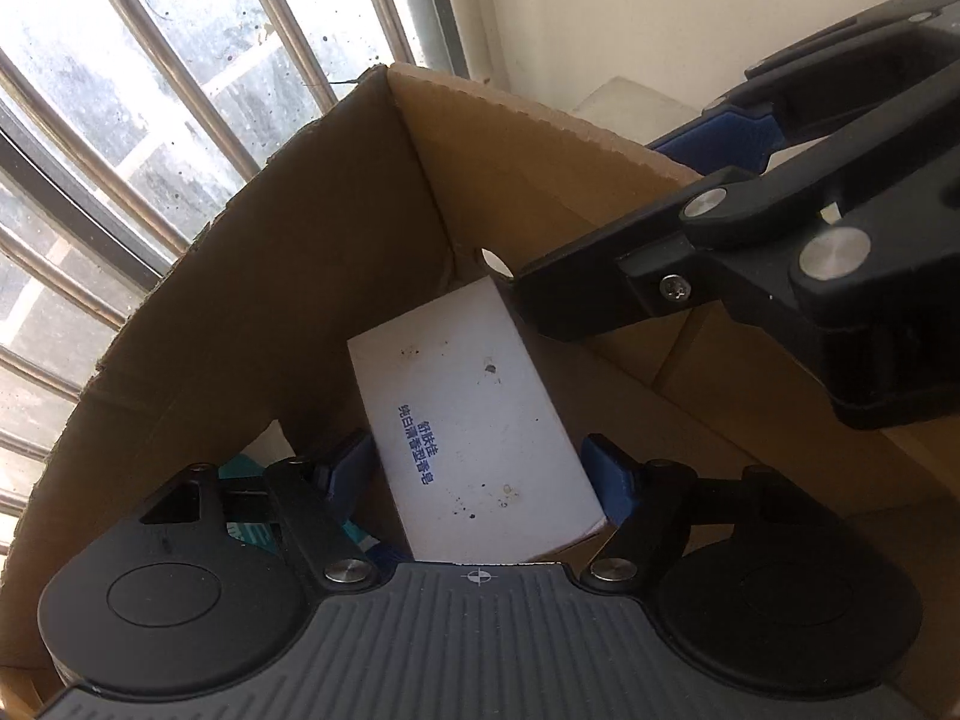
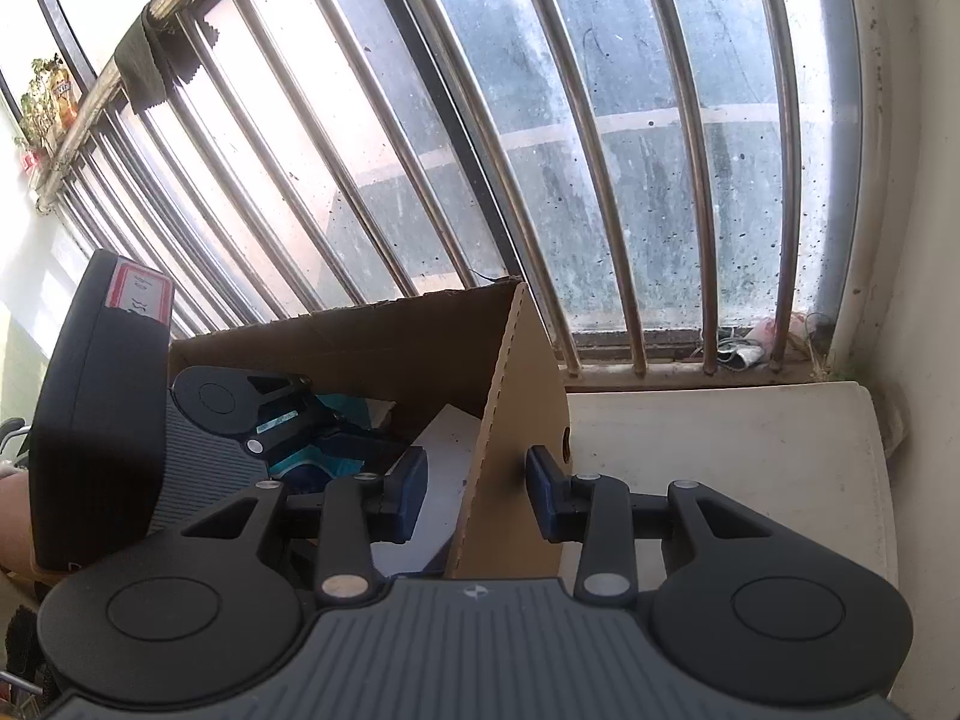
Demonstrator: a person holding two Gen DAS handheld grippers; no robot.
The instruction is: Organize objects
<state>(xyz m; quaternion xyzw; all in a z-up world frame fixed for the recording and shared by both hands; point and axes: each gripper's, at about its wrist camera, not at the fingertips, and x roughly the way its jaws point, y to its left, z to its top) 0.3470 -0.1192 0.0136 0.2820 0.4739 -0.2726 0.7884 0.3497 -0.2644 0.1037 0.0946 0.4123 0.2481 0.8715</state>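
An open cardboard box [image 1: 336, 276] stands by the window. Inside it lies a white soap box [image 1: 468, 408] with blue print, speckled with dirt. My left gripper [image 1: 480, 474] points down into the box, its blue pads on either side of the soap box's near end, with a thin gap on the left, so it is open. A teal package [image 2: 336, 456] lies under its left finger. My right gripper [image 2: 477, 492] straddles the box wall [image 2: 516, 420]. Its right pad is at the outer face, its left pad stands inside, clear of the edge. Nothing else is between them.
A barred, dirty window [image 2: 540, 150] runs behind the box. A white ledge [image 2: 720, 450] lies to the right of the box, with a pale wall [image 1: 690, 18] beyond. The left gripper's black body [image 2: 96, 420] fills the left of the right wrist view.
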